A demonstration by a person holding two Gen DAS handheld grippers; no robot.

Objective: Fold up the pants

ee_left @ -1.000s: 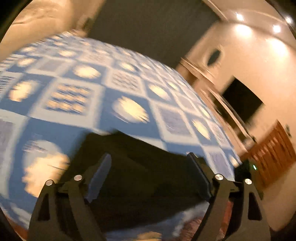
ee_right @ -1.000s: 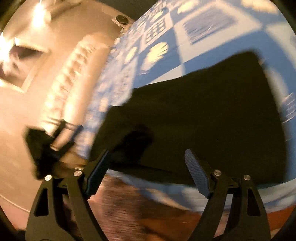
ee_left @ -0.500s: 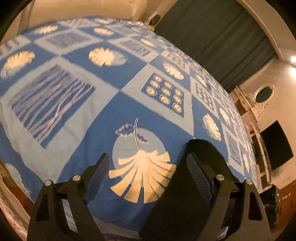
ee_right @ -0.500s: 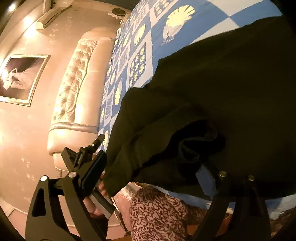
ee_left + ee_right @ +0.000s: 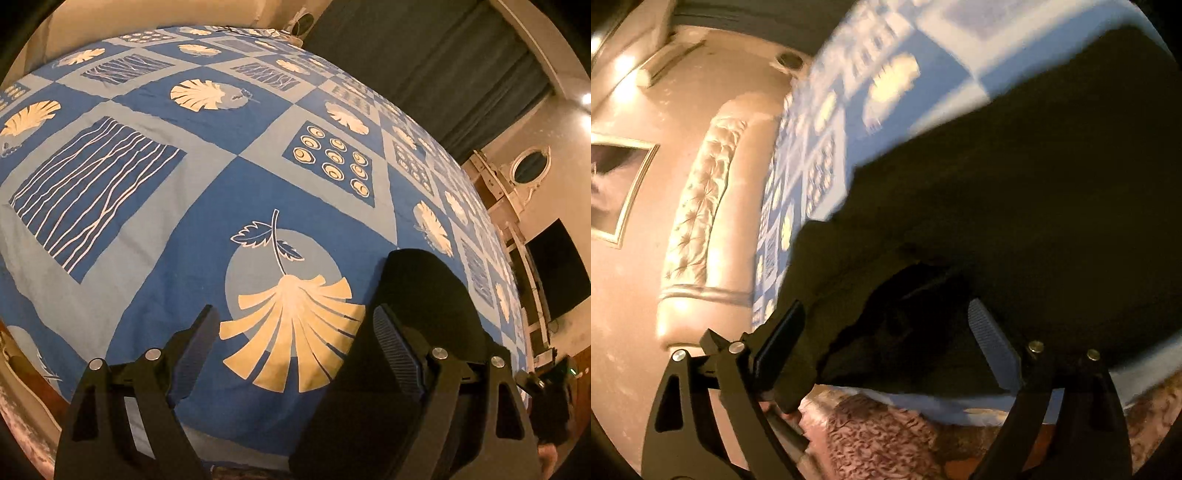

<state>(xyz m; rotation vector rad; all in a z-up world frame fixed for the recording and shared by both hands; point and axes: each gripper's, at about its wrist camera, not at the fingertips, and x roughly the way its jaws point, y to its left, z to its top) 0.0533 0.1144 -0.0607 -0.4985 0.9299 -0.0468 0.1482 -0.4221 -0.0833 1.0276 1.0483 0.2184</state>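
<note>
We've got both jaws spread wide and empty, left gripper (image 5: 291, 347) over the blue patterned bedspread (image 5: 207, 192), right gripper (image 5: 886, 339) nosing at the soft, limp black fabric pants (image 5: 1034, 192) on the bed's near edge, best pinched at that rumpled near hem.

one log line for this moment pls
task: fold pants | left gripper: open, over bedspread | right gripper: open at pants edge | fold: not done
</note>
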